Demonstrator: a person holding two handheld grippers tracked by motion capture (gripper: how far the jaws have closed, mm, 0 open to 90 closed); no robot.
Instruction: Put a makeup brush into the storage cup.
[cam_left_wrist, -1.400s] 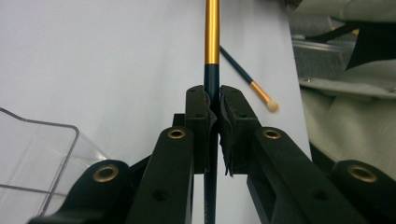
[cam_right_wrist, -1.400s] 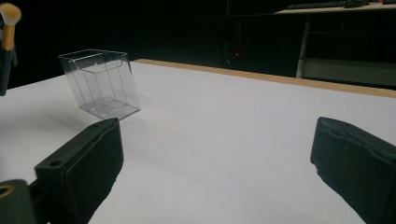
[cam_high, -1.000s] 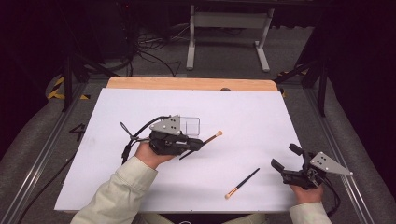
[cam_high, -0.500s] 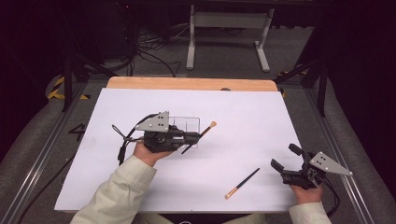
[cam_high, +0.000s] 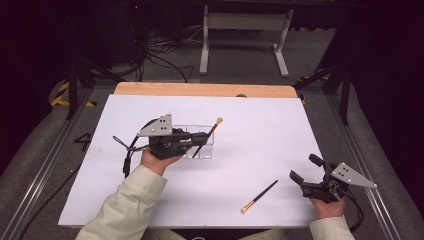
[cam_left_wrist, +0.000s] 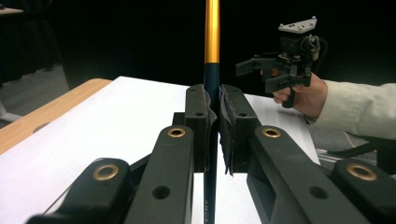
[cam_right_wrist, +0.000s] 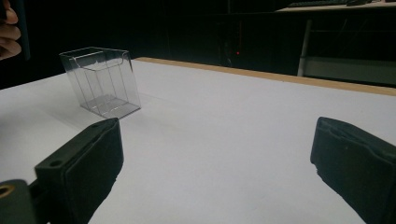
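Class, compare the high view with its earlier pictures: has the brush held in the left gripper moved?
Yes. The brush in the left gripper has swung more upright, now crossing the clear box, its tip nearer the wooden table edge.

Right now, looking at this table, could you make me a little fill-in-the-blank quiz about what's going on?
1. The left hand-held gripper is shut on a slim black and gold ____.
2. The second brush with the black handle lies on the white ____.
3. The clear plastic box stands ____ on the white table top.
4. The right hand-held gripper has its jaws ____.

Missing words: brush; table top; upright; open
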